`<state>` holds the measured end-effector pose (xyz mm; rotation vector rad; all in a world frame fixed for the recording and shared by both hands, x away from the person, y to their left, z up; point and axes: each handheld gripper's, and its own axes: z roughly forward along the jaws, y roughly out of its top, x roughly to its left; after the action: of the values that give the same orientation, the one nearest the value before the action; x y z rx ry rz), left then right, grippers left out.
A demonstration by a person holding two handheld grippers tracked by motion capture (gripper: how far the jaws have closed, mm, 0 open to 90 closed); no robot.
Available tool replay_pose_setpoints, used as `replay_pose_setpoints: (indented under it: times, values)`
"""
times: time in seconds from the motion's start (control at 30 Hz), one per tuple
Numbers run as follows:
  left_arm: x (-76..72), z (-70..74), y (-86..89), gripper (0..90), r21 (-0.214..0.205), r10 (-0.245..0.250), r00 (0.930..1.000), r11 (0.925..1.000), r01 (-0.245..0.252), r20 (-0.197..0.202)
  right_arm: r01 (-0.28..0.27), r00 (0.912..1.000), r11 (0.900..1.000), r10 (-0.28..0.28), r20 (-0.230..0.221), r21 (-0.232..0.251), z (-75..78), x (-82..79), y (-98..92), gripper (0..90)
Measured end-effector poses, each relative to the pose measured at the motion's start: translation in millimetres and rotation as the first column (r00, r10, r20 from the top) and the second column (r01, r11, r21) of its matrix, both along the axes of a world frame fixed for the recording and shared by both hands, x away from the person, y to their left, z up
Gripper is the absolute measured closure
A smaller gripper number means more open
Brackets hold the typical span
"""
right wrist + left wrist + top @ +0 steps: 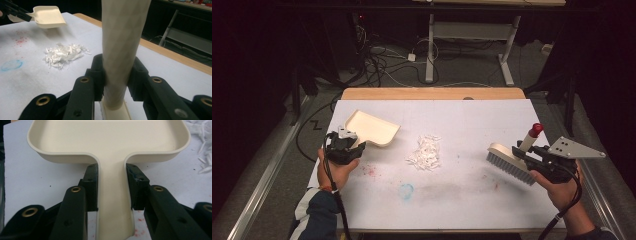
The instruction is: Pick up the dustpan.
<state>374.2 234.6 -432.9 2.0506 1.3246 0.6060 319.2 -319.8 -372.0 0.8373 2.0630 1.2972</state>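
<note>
Left gripper [112,192] clamped on handle of cream dustpan [371,128], pan raised at left of white-covered table [472,200]. Right gripper [116,75] clamped on handle of brush [512,161] at right. Shredded-paper pile [425,152] lies between them, apart from both.

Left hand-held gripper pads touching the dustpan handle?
Touching. The left gripper view shows the left hand-held gripper with both pads pressed flush against the sides of the dustpan handle, with no gap.
</note>
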Motion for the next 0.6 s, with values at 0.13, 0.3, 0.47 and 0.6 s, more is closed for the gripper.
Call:
replay_pose_setpoints:
  times: [0.13,0.3,0.47,0.6]
  values:
    - [-16.7,4.5,1.7,63.9,-0.010,-0.023,0.9997,0.9997,0.024,0.006,-0.008,1.0000,1.0000,0.008,-0.003,-0.002,-1.0,1.7,1.7,71.0]
    - [-41.6,4.4,4.2,63.9,-0.016,-0.061,0.9982,0.9980,0.060,-0.003,-0.009,0.9999,1.0000,0.009,-0.007,-0.001,-1.8,3.8,1.9,71.0]
    - [-60.4,1.2,10.6,63.9,-0.007,-0.086,0.9959,0.9963,0.086,-0.029,-0.009,0.9999,1.0000,0.009,-0.007,-0.004,-1.7,6.2,2.8,71.0]
    - [-72.6,0.2,17.9,63.9,-0.006,-0.111,0.9922,0.9938,0.111,-0.057,-0.008,1.0000,1.0000,0.008,-0.002,-0.006,-1.0,8.2,3.9,71.0]
